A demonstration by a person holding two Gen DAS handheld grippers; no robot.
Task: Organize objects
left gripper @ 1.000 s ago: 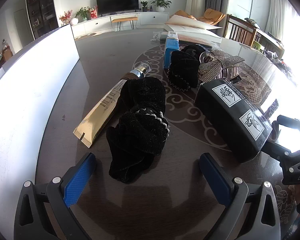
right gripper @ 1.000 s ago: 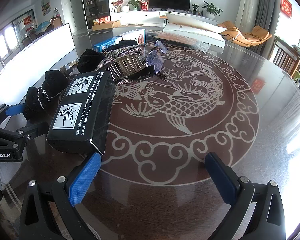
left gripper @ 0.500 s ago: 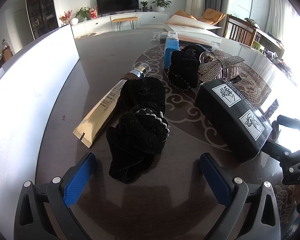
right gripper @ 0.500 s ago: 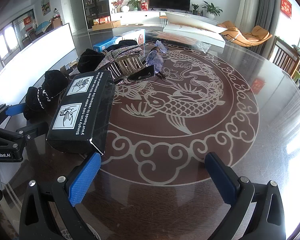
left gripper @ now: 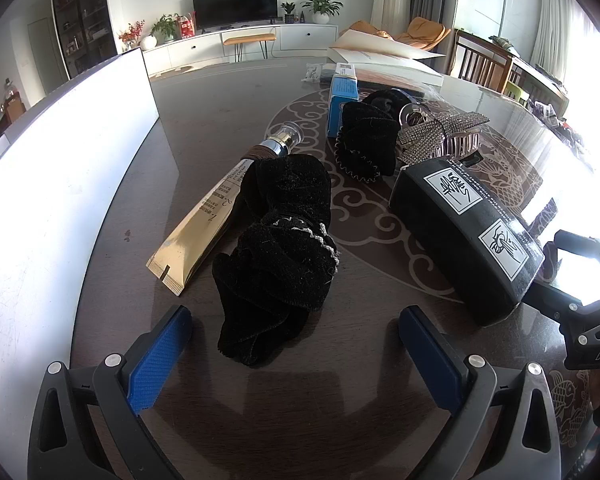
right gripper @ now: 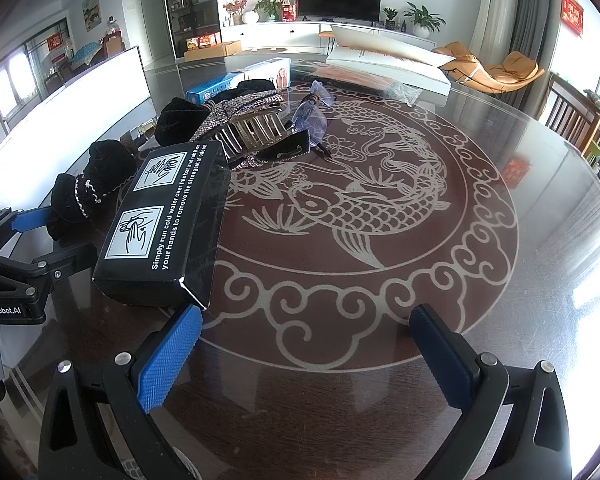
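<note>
Left tongs (left gripper: 294,354): spread wide, holding nothing, low over the table (left gripper: 228,92).
Right tongs (right gripper: 306,354): spread wide, holding nothing, over the fish pattern.
Black scrunchie (left gripper: 278,256): just ahead of the left tongs, lying partly on the gold tube (left gripper: 204,232).
Black box (right gripper: 168,224): between the two tongs, flat on the table.
Second scrunchie (left gripper: 366,146): farther back, touching the glittery hair claw (right gripper: 244,124).
Blue box (left gripper: 342,98): behind them.
Glasses (right gripper: 314,116): just right of the claw.

No visible change, both grippers and every object on the table unmoved since earlier
</note>
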